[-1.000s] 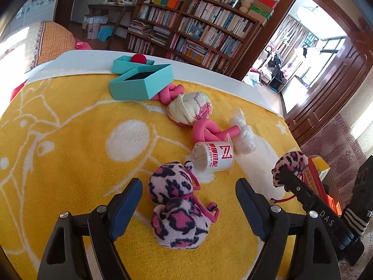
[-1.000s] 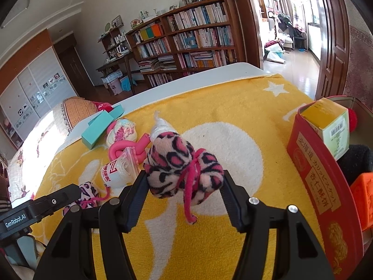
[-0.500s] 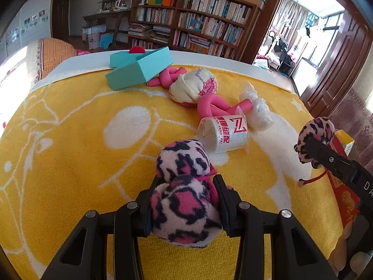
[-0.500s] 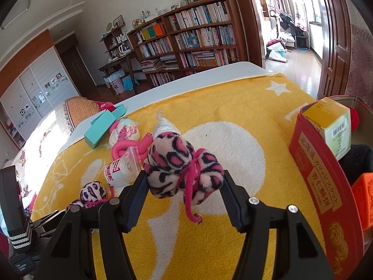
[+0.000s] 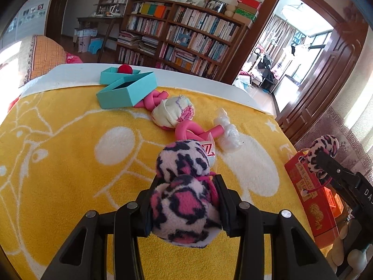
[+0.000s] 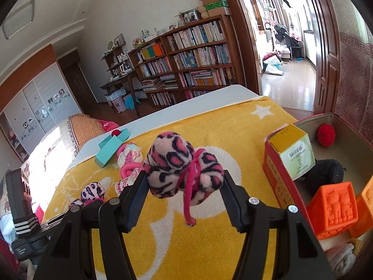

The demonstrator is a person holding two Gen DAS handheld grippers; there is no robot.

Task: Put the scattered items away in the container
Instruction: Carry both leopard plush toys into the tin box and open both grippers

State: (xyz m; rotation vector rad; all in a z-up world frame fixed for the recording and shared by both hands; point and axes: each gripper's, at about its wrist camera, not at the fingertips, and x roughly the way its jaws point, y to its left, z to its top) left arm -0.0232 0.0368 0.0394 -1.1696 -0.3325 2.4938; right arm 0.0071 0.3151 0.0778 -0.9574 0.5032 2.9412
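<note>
Your left gripper [image 5: 186, 200] is clamped on a pink leopard-print plush sock bundle [image 5: 184, 186], lifted off the yellow blanket [image 5: 58, 175]. The bundle fills the gap between the pads and bulges forward past the tips.

Your right gripper [image 6: 184, 186] is likewise closed around a second leopard-print bundle [image 6: 184, 170] — its pink cord [image 6: 188, 200] dangles below the fingers. It hangs over the blanket just left of the red tin container [image 6: 277, 182], not yet above the opening.

Inside the container: a yellow-topped carton [image 6: 291, 149] leaning on the near wall, a red pom-pom ball [image 6: 326, 135], a black fuzzy item [image 6: 324, 172], and orange embossed blocks [image 6: 333, 207].

Loose on the blanket, from the left view — a teal box [image 5: 127, 91] with its lid [image 5: 114, 75] behind it holding a red ball [image 5: 125, 69], a pink foam twist [image 5: 186, 128], a cream rolled sock [image 5: 172, 114], a crumpled clear plastic wrap [image 5: 227, 130], and a white cup with red lettering [image 5: 208, 149], mostly hidden behind your left bundle.
</note>
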